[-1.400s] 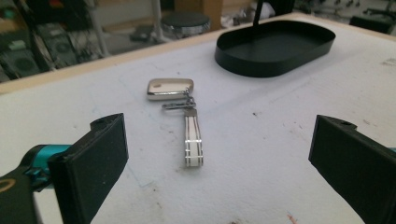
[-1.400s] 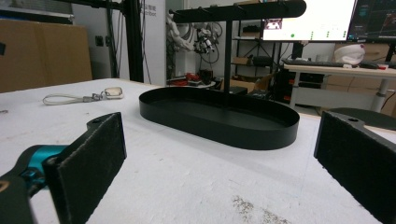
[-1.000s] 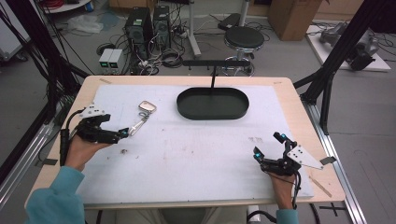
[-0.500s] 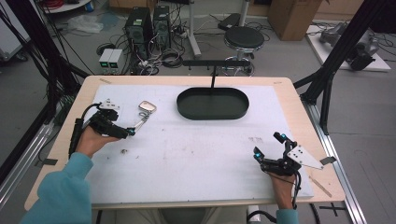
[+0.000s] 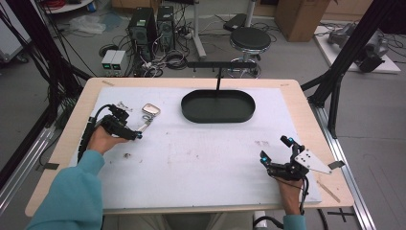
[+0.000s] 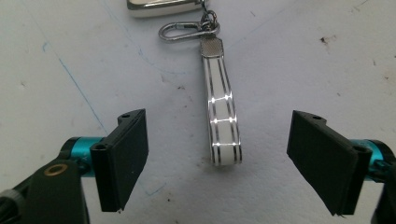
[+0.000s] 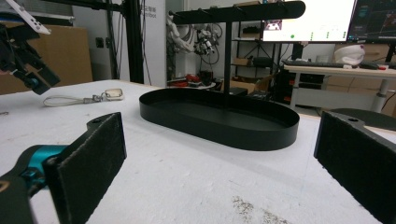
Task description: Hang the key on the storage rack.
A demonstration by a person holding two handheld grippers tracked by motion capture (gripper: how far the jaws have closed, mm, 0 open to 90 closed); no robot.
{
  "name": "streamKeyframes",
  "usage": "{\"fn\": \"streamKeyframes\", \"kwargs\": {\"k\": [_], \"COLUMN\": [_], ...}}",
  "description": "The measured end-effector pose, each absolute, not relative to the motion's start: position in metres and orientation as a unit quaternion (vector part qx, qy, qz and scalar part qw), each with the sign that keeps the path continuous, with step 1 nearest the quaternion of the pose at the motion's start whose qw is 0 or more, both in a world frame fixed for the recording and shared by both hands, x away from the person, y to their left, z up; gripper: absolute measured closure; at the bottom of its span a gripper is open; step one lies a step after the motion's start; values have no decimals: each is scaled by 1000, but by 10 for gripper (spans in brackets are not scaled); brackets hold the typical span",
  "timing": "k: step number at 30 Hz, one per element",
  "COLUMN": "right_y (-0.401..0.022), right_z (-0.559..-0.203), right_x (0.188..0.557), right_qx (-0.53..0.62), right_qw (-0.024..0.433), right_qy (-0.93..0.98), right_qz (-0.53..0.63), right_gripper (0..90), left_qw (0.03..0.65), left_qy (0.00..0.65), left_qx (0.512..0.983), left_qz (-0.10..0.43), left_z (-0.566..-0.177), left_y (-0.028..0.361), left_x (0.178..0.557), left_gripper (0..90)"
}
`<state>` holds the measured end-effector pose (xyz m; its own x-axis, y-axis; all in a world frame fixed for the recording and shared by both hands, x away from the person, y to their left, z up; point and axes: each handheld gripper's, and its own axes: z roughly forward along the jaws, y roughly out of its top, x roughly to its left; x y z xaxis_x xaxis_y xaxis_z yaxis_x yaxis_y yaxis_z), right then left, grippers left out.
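A key fob (image 5: 151,109) with a metal clasp and a white striped strap (image 5: 145,123) lies on the white mat at the left. In the left gripper view the strap (image 6: 222,126) runs between the two jaws of my left gripper (image 6: 222,158), whose pads stand apart from it on both sides. Those jaws have just been closing and are still open around the strap's end. From above, my left gripper (image 5: 136,135) sits at the strap's near end. My right gripper (image 5: 274,149) rests open near the front right corner, holding nothing, and faces the black oval tray (image 7: 261,137).
The black oval tray (image 5: 191,111) stands at the back centre, with a post and crossbar (image 5: 218,64) rising behind it. A small speck of debris (image 5: 127,155) lies near the left hand. The white mat (image 5: 206,163) covers most of the wooden table.
My left hand has moved right and slightly down toward the strap, bringing its jaws around the strap's end. The right gripper has not moved.
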<state>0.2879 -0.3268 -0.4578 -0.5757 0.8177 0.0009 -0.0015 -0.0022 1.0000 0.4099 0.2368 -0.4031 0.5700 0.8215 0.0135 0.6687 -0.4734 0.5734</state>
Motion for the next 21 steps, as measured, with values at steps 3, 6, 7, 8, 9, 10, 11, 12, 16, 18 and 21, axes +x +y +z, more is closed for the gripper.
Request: {"fn": "streamKeyframes", "kwargs": {"k": [3, 6, 7, 8, 9, 10, 11, 12, 16, 18, 21], "right_y": [-327, -327, -327, -327, -327, -327, -327, -327, -327, -327, -327], "right_z": [-458, -458, -458, -458, -458, -458, -458, -458, -458, -458, -458], "right_x": [288, 288, 288, 288, 288, 288, 288, 288, 288, 288, 288], "right_qx": [326, 325, 325, 325, 325, 325, 325, 324, 325, 325, 326], "right_qw": [326, 327, 327, 326, 326, 326, 326, 326, 326, 326, 325], "right_qy": [626, 627, 626, 626, 626, 626, 626, 626, 626, 626, 626], "right_qz": [629, 628, 629, 629, 629, 629, 629, 630, 630, 630, 629], "right_gripper": [15, 15, 15, 15, 16, 15, 15, 15, 15, 15, 16], "left_qw": [253, 255, 254, 249, 246, 244, 244, 244, 238, 234, 234], "left_qy": [443, 448, 450, 451, 451, 454, 455, 455, 452, 454, 454], "left_qx": [849, 846, 846, 847, 848, 847, 847, 847, 851, 851, 851], "left_qz": [136, 132, 129, 129, 130, 129, 126, 128, 122, 124, 122], "left_z": [-405, -406, -407, -407, -408, -409, -409, -410, -411, -413, -413], "left_y": [237, 237, 237, 237, 237, 236, 235, 235, 233, 233, 232], "left_x": [411, 412, 413, 413, 413, 413, 413, 414, 414, 415, 415], "left_gripper": [259, 292, 306, 319, 329, 338, 354, 361, 421, 434, 484]}}
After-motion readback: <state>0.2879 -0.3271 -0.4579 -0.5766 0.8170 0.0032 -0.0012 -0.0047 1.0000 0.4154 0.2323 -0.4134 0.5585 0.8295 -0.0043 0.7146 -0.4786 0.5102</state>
